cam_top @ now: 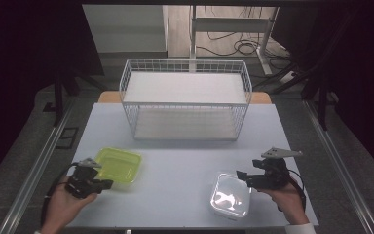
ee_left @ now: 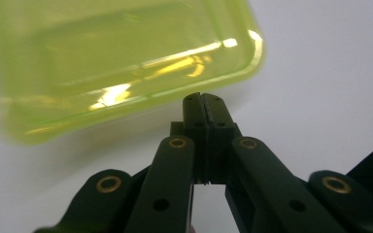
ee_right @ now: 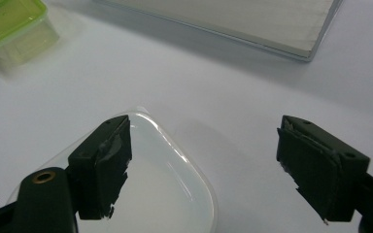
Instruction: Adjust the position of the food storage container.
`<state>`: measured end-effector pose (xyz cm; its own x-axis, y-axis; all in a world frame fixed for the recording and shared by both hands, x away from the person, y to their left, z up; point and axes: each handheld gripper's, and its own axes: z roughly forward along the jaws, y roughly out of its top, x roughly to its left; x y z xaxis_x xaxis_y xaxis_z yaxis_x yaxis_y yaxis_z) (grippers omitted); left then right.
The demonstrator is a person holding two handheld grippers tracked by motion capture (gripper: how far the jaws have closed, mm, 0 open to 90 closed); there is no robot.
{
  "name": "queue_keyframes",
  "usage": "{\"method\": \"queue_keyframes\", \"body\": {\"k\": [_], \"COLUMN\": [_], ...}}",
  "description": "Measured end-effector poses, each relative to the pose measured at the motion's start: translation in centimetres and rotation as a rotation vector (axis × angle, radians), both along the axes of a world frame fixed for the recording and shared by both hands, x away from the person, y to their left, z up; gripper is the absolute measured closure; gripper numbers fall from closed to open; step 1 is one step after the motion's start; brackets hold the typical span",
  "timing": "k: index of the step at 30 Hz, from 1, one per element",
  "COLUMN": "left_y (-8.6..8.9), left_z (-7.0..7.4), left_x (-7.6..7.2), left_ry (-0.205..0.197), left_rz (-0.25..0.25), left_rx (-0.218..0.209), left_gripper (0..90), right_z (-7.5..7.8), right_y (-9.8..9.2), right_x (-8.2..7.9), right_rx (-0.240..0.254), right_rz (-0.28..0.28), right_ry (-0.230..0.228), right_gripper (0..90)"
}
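We see the left tongs [ee_left: 204, 99] pressed shut on nothing, the green container [cam_top: 118, 165] just ahead and right of them on the desk [cam_top: 175, 165]. Right tongs [ee_right: 201, 160] gape open over the white container [cam_top: 230, 196]; wire basket [cam_top: 185, 100] beyond.

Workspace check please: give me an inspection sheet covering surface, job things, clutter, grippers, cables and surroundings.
Surface: pale table, bare between the things.
Job's things: green container front left; white container front right, lid on; wire rack at the back, shelves bare.
Clutter: nothing seen.
Grippers: left gripper shut, tips at the green container's rim, grip unclear; right gripper open beside the white container.
Cables: one trails from each gripper; more on the floor behind.
Surroundings: dark curtains, metal frame legs.
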<state>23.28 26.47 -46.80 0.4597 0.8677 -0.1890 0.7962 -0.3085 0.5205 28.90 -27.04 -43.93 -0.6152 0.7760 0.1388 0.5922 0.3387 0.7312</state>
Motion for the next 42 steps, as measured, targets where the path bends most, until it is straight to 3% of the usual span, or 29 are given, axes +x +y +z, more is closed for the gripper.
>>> {"method": "queue_keyframes", "body": {"k": [2,3,4,5,6,7,11,13,17,27,38,42], "left_y": [1.7,3.5,3.5,5.1,5.1,6.2,6.8,6.6,5.8,5.2,3.0,1.9], "left_z": [0.8,1.4,1.4,1.4,1.4,0.9,-0.3,-1.5,-2.2,-2.6,-2.7,-2.6], "left_x": [0.3,1.0,1.0,2.0,2.0,3.0,4.4,5.3,5.6,5.2,5.2,5.5], "left_ry": [-0.016,-0.031,-0.031,-0.021,-0.021,-0.002,0.042,0.066,0.083,0.105,0.103,0.103], "left_rz": [0.042,0.093,0.093,0.141,0.141,0.169,0.179,0.172,0.149,0.126,0.064,0.053], "left_rx": [0.006,0.022,0.022,0.022,0.022,0.040,0.063,0.093,0.127,0.055,0.051,0.030], "left_gripper": [89.5,89.5,89.5,89.5,89.5,89.5,89.5,89.6,89.6,89.6,89.5,89.5], "right_z": [-0.1,-0.1,-0.1,-0.2,-0.2,-0.1,0.1,0.1,0.1,0.3,0.2,0.3], "right_y": [0.1,0.2,0.2,0.3,0.3,0.4,0.4,0.3,0.2,-0.2,-0.1,-0.1], "right_x": [0.1,0.1,0.1,0.1,0.1,0.0,-0.1,-0.1,-0.1,-0.3,-0.2,-0.2], "right_rx": [-0.002,-0.001,-0.001,-0.007,-0.007,-0.004,-0.005,0.004,0.008,0.013,0.009,0.010], "right_rz": [0.000,-0.001,-0.001,0.004,0.004,0.003,0.004,0.003,0.001,-0.019,-0.018,-0.019], "right_ry": [0.004,0.008,0.008,0.006,0.006,0.006,0.004,0.005,0.011,0.007,0.011,0.011], "right_gripper": [20.2,20.2,20.2,20.2,20.2,20.2,20.2,20.2,20.2,20.2,20.2,20.2]}}
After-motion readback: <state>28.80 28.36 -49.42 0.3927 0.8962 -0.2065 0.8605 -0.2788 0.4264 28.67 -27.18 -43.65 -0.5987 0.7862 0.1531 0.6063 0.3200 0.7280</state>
